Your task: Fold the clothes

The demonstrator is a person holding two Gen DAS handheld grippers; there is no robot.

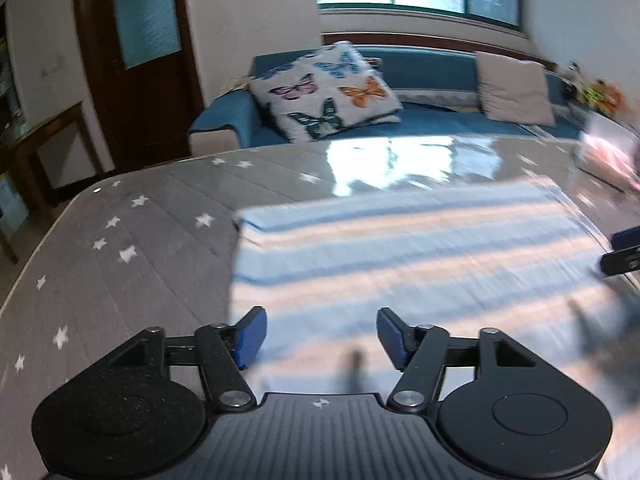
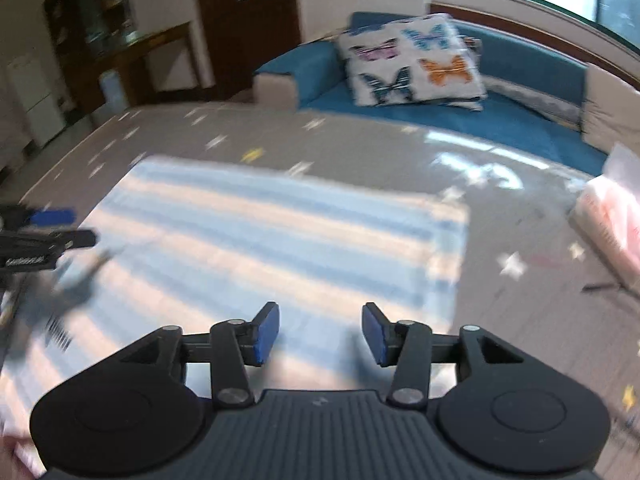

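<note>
While both frames are blurred, the striped cloth (image 1: 400, 256) lies flat on the star-print table (image 1: 132, 248), folded edge at far side. Left gripper (image 1: 320, 338) & right gripper (image 2: 320, 334): jaws apart, nothing between, above cloth.

Each camera rides just behind its own blue-padded fingers, tilted down over the striped cloth (image 1: 400, 248) on the star-print table (image 1: 120, 240). Both face the blue sofa (image 2: 460, 120) with its butterfly cushion (image 1: 324, 92) at frame top. The left view catches the other gripper at its right edge, the right view at its left edge.
</note>
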